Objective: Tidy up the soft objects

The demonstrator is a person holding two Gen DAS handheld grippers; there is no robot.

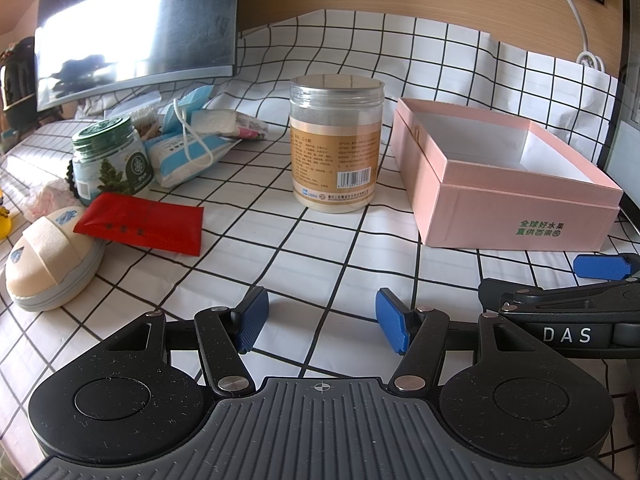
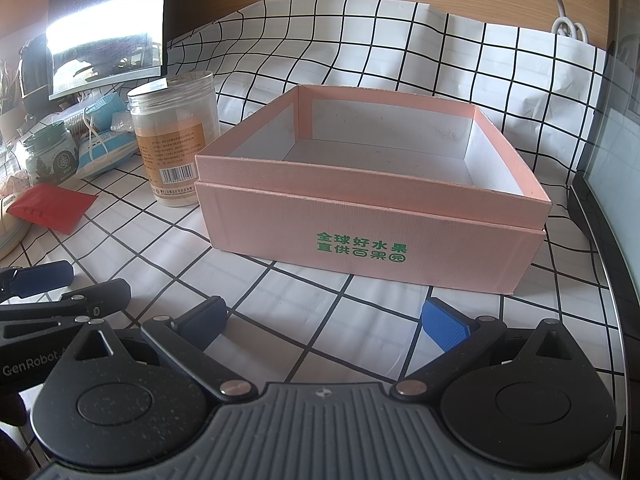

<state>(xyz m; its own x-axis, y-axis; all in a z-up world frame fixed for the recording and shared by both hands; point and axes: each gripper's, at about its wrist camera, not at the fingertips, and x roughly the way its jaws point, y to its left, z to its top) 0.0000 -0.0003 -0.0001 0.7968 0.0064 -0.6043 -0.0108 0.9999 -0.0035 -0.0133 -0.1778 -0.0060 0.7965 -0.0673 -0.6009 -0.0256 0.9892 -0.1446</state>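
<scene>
Left wrist view: the left gripper point(image 1: 320, 320) hovers wide and empty, soft packets point(image 1: 188, 152) and the sponge point(image 1: 48, 264) clustered at ten o'clock. The right gripper point(image 2: 324, 320), also wide and empty, faces the pink box point(image 2: 372, 216) at twelve, probably their destination.

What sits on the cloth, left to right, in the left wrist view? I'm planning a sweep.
Beige sponge → red pouch → clear jar → pink box. The clutter behind the pouch overlaps too much to order.
</scene>
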